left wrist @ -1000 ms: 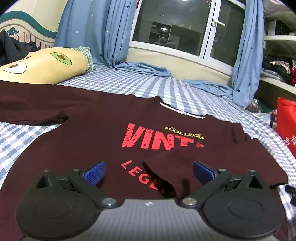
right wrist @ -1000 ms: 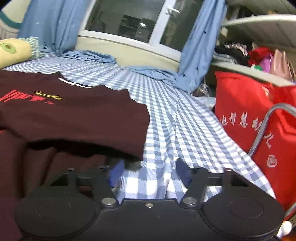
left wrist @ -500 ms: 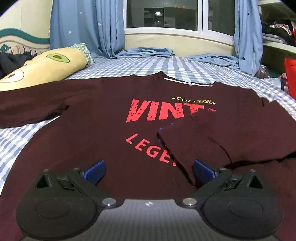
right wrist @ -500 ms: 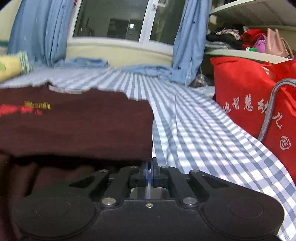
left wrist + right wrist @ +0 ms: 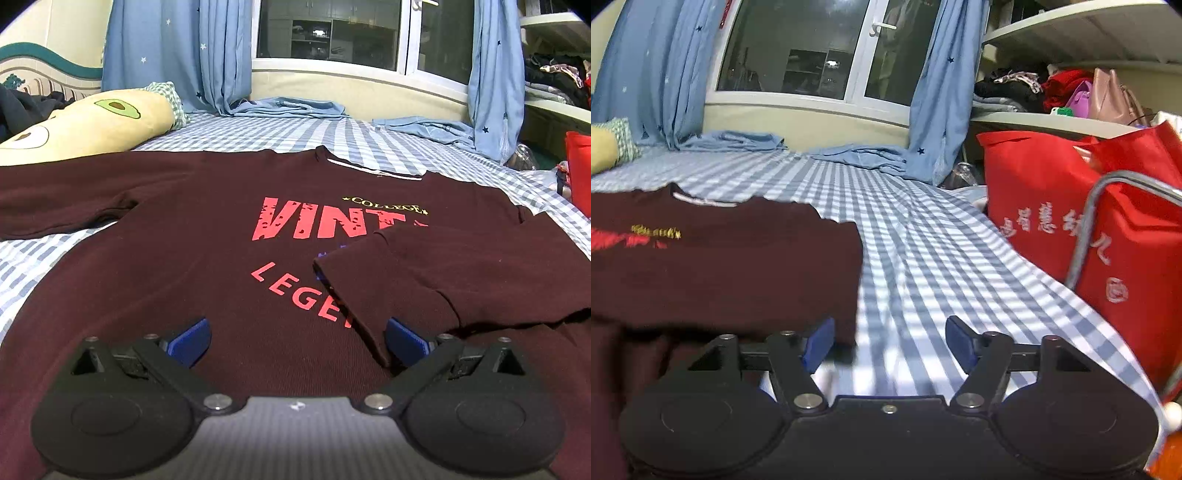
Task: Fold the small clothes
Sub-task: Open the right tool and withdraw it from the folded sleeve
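Observation:
A dark maroon long-sleeved shirt [image 5: 207,236] with red "VINT" and "LEGE" print lies face up on the blue-and-white checked bed [image 5: 388,147]. Its right sleeve [image 5: 443,273] is folded across the chest; the left sleeve [image 5: 55,195] lies stretched out to the left. My left gripper [image 5: 297,341] stands open low over the shirt's lower front, nothing between its blue pads. In the right wrist view the folded shirt edge [image 5: 738,266] ends beside my right gripper [image 5: 890,345], whose jaws are opening over bare sheet, with no cloth between them.
A yellow avocado pillow [image 5: 88,129] lies at the back left. Blue curtains [image 5: 177,55] hang by the window. A red bag [image 5: 1082,229] with a metal handle stands at the bed's right edge, under a shelf of clothes and bags [image 5: 1071,92].
The right gripper closed fully half a second ago and has opened again, empty. The left gripper sank slightly and levelled; the folded sleeve lies flatter on the chest.

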Tool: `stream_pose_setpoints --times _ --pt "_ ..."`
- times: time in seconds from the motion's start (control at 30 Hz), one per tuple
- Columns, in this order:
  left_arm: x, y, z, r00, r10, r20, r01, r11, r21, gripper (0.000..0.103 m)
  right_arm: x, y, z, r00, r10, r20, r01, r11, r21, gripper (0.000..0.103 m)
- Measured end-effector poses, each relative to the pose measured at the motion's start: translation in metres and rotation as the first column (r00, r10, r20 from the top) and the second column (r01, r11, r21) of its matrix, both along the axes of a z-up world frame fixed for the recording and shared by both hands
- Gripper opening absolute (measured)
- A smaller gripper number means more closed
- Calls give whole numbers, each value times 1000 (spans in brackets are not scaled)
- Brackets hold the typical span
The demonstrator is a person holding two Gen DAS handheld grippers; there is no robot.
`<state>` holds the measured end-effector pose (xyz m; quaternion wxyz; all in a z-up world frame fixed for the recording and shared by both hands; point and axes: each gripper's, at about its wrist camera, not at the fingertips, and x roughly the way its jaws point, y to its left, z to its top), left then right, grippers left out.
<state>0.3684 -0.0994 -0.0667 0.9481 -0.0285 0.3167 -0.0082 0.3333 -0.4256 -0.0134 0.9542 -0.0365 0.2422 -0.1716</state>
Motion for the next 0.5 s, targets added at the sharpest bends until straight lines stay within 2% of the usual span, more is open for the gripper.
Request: stream_pose_setpoints --times 0.03,0.07,0.13,0.2,0.23,0.27,0.3,0.4,0.5 --pt "0 1 0 1000 -1 0 1 1000 -5 102 10 -3 -1 1000 10 1 -10 999 33 68" --pt "-1 1 0 1000 -1 1 1 1000 -8 102 21 -9 -4 1000 10 -10 -9 996 83 60" --pt "-1 2 0 1000 -3 3 3 1000 -12 102 41 -26 -11 999 2 -54 11 971 239 46" --pt "-2 2 0 1000 -3 4 3 1000 -13 102 52 -42 -19 998 5 -68 20 930 366 46" --pt "-1 2 0 1000 -3 4 3 1000 -13 102 54 -46 -21 998 2 -65 24 919 393 39" --pt "-2 2 0 1000 -4 4 4 1000 -12 102 54 -49 -21 999 6 -52 16 911 411 17" --pt "-2 3 0 1000 -5 6 5 1000 -13 102 53 -51 -19 999 1 -39 15 913 408 9" --pt "-5 4 0 999 -21 27 22 999 -34 102 43 -47 -11 1000 5 10 -9 930 369 5" --pt "-6 4 0 999 -39 29 40 998 -44 102 41 -45 -13 1000 -16 2 15 942 335 5"
